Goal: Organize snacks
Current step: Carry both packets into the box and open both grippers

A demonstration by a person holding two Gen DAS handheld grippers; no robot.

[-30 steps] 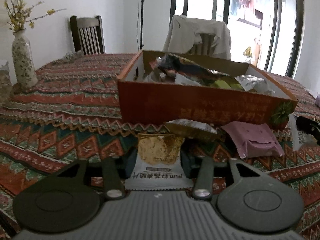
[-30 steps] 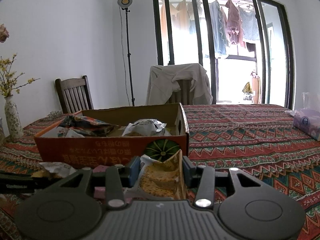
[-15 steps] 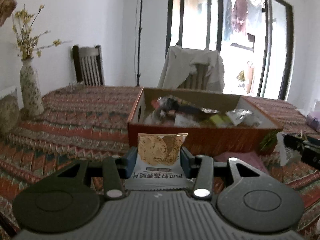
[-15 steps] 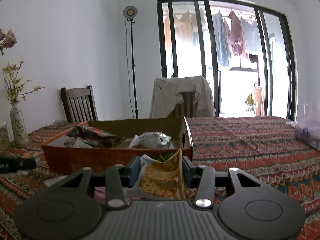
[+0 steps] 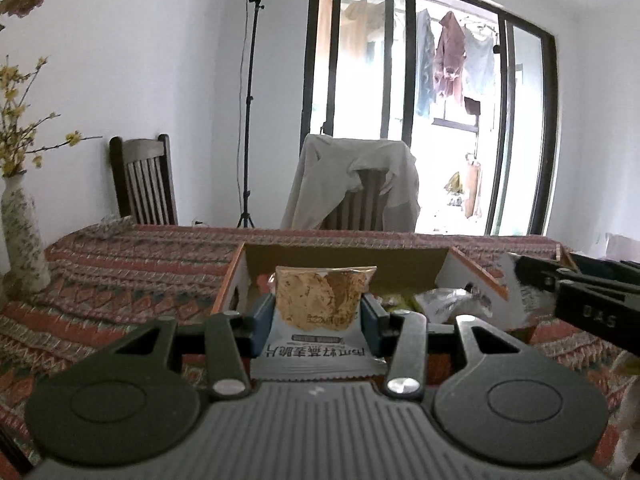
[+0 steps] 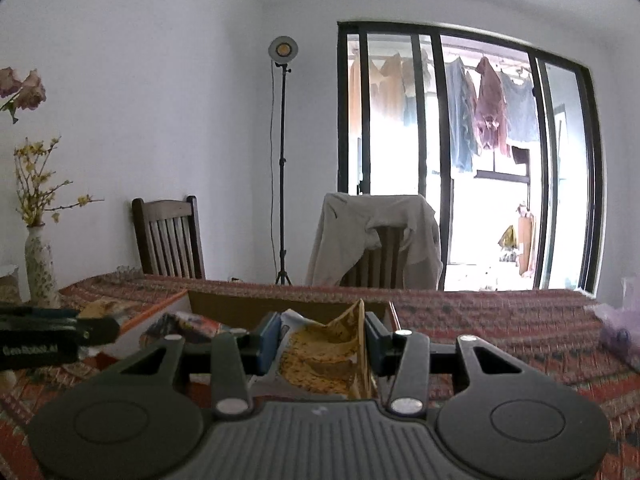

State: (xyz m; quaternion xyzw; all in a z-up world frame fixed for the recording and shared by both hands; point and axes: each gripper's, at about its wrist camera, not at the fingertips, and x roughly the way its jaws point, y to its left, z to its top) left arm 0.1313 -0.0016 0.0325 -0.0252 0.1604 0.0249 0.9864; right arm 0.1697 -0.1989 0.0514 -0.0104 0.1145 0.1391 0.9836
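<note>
Two packets in hand, box part filled

Both grippers are clamped on snacks: the left gripper (image 5: 318, 316) pinches a flat oat-crisp packet (image 5: 323, 320), the right gripper (image 6: 321, 338) a crumpled yellow packet (image 6: 324, 354). Just ahead of each sits the open cardboard box (image 5: 344, 256), holding several wrappers already. Judging by this, both packets remain to be dropped in.

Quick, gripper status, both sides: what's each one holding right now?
Left gripper: shut on a flat snack packet.
Right gripper: shut on a crumpled yellow snack bag.
</note>
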